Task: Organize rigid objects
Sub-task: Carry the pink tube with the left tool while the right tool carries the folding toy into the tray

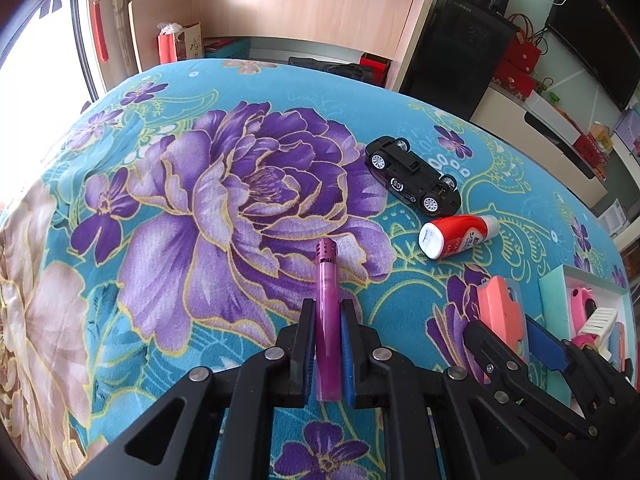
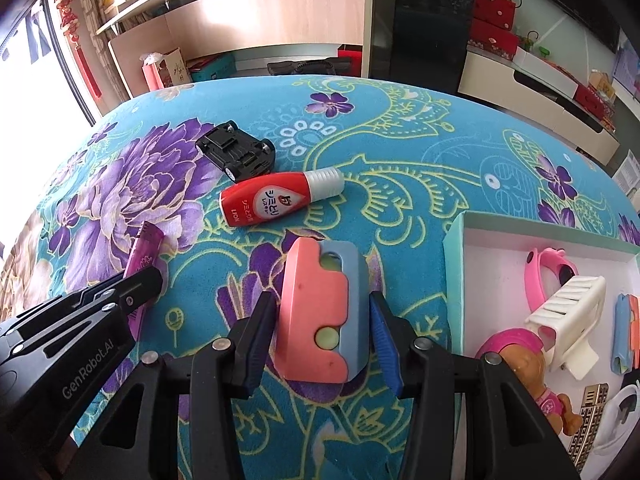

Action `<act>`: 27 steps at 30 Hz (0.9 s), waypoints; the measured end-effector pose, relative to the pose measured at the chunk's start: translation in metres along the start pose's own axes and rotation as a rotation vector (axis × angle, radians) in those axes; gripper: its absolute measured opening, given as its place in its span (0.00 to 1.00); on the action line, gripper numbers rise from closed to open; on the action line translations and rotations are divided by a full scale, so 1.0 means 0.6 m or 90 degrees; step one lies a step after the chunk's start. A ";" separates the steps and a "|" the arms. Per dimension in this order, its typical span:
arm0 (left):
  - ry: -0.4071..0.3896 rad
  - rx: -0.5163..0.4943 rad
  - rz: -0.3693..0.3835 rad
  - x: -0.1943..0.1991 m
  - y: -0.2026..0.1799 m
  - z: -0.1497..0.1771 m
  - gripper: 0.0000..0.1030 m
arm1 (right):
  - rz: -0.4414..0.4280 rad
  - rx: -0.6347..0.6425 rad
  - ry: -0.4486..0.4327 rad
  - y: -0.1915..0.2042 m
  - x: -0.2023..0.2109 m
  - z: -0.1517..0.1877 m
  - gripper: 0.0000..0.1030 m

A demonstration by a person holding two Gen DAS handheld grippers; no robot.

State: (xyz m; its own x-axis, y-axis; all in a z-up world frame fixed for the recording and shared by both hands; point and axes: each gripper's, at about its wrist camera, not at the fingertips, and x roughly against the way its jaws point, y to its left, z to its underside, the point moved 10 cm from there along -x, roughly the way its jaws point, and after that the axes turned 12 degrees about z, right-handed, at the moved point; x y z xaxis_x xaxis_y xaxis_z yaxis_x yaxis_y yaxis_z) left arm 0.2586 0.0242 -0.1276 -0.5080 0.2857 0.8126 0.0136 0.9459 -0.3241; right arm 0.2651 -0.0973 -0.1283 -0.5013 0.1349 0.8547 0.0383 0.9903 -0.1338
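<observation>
Your left tongs sit at the bottom centre of the frame, clamped on a slim translucent purple lighter that points up the frame over the teal floral tablecloth. At right centre a black toy car lies upside down, with a red plastic bottle with a white cap on its side just below it. At lower right your right tongs flank a pink foam block beside a mint-edged box.

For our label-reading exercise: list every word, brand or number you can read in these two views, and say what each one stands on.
"LION": red bottle, along its side.
"GenRobot.AI": left gripper's black body.
"SO" or "50", cannot tell which: round sticker on the black toy car's underside.
Japanese characters on the bottle's white label: I cannot transcribe them reliably.
Print on the purple lighter: too small to read.
</observation>
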 end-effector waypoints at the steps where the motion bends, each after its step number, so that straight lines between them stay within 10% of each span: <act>1: -0.001 -0.001 0.000 0.002 0.000 -0.001 0.12 | -0.003 -0.006 0.002 -0.002 0.001 0.000 0.43; 11: -0.056 -0.014 0.037 0.064 -0.028 -0.029 0.12 | -0.044 -0.064 -0.037 -0.042 0.065 -0.023 0.43; 27: -0.018 -0.228 0.175 0.072 -0.299 0.026 0.12 | 0.152 -0.310 0.015 -0.367 0.099 0.052 0.43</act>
State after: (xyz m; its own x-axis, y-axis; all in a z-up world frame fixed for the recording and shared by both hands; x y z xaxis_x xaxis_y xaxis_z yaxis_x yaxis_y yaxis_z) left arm 0.2205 -0.1356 -0.0417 -0.4674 0.5345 0.7042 0.4459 0.8303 -0.3343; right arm 0.1998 -0.3084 -0.0636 -0.4107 0.3529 0.8407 0.5474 0.8328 -0.0822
